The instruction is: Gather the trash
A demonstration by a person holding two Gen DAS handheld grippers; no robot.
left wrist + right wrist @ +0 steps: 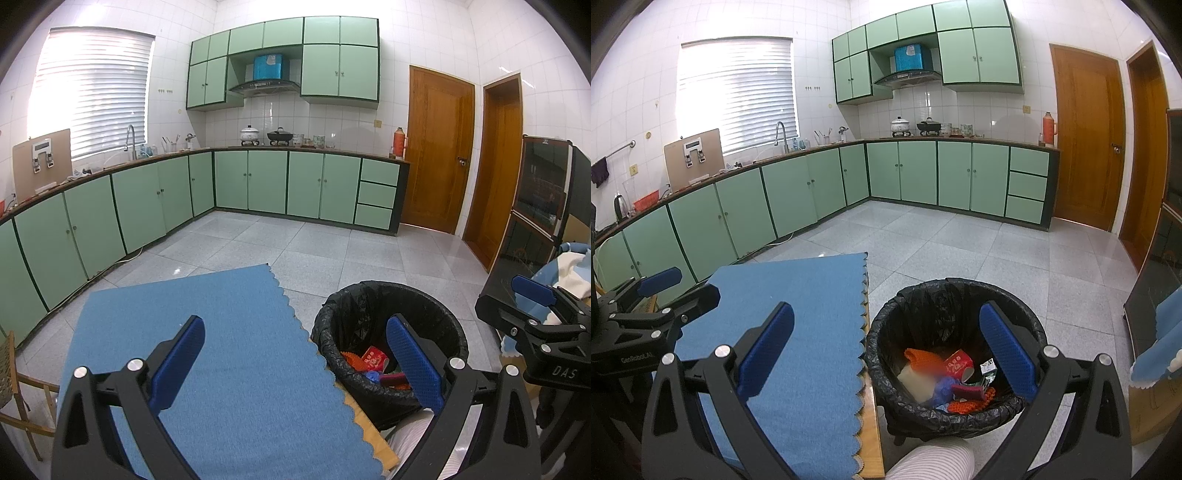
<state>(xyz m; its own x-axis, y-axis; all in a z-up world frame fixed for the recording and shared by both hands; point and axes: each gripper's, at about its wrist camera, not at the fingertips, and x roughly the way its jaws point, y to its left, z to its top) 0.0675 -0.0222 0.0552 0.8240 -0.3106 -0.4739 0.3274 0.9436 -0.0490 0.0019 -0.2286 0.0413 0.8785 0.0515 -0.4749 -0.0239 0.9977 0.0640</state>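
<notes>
Hovering level, both grippers (left [293,365], right [886,360]) spread jaws, empty, above bin [955,291].

I'm in a home kitchen: green cabinets [155,201] run along two white-tiled walls, with a sink faucet [130,140] under a blinded window [92,92], pots [250,133] on a stove below an extractor hood [264,86], and wooden doors [437,147].

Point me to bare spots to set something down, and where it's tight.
The blue cloth on the table is bare across its whole visible top, bounded by its scalloped edge beside the bin. The tiled floor between bin and green cabinets is open. Crowded: inside the bin, where wrappers and scraps cover the bottom.
</notes>
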